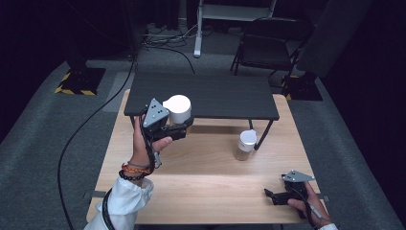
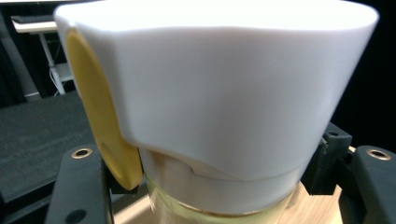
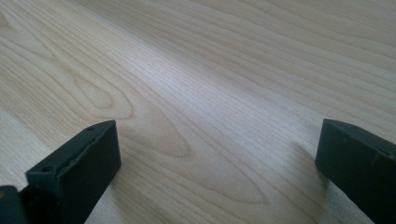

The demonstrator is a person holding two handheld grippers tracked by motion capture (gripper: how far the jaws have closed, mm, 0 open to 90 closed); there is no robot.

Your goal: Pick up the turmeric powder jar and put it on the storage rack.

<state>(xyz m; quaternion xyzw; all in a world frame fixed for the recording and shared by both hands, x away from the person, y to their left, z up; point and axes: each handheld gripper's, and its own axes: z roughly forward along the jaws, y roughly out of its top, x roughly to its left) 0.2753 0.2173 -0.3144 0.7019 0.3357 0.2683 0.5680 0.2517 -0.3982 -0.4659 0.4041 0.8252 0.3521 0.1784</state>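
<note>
Mid-carry, likely: left gripper (image 1: 184, 125) clamped on a white-capped jar (image 1: 178, 109) beside the dark shelf (image 1: 225, 96), right gripper (image 1: 269, 194) apart, resting; next needs a steady set-down

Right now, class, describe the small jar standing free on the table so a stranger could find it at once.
Start at the light wooden table, then the low black shelf across its far half. Just before the shelf's right leg stands a small clear jar with a white lid. Unlike the similar white-lidded jar gripped in the left gripper, nothing holds it.

Dark studio-like lab: black curtains (image 1: 28, 28), taped stand bases (image 1: 79, 80), floor cables (image 1: 95, 115).
</note>
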